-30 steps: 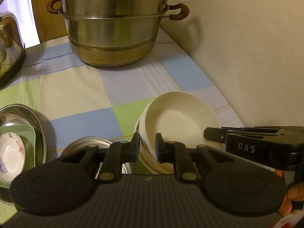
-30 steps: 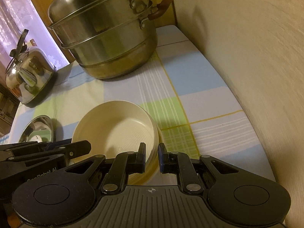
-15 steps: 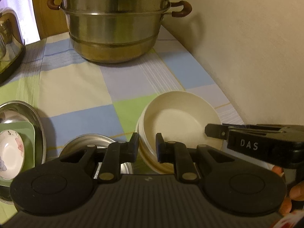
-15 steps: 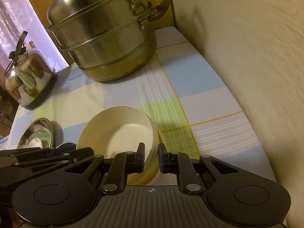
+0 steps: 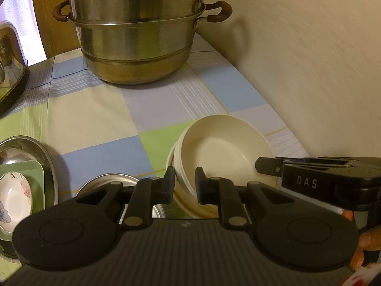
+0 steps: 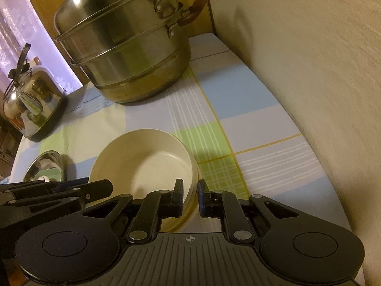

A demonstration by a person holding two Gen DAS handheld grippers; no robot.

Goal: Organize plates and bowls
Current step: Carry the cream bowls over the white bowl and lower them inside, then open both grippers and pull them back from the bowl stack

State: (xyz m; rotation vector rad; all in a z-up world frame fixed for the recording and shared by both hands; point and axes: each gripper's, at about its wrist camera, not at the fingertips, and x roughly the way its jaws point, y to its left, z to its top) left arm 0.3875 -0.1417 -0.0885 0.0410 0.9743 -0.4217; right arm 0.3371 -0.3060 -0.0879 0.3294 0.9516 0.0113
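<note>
On the checked tablecloth [image 5: 100, 116] near the wall, a stack of cream bowls [image 5: 226, 147] sits between both grippers. Left gripper [image 5: 185, 186] is clamped on the stack's left rim, and right gripper [image 6: 190, 196] is clamped on its right rim. Behind stands a steel steamer pot [image 5: 138, 31].

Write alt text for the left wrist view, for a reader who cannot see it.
The left tool straddles the near-left rim of a stack of cream bowls on a checked tablecloth, while the right tool reaches the stack from the right. Behind stands a two-tier steel steamer pot; at left, a steel basin holds a green dish and a floral bowl.
</note>
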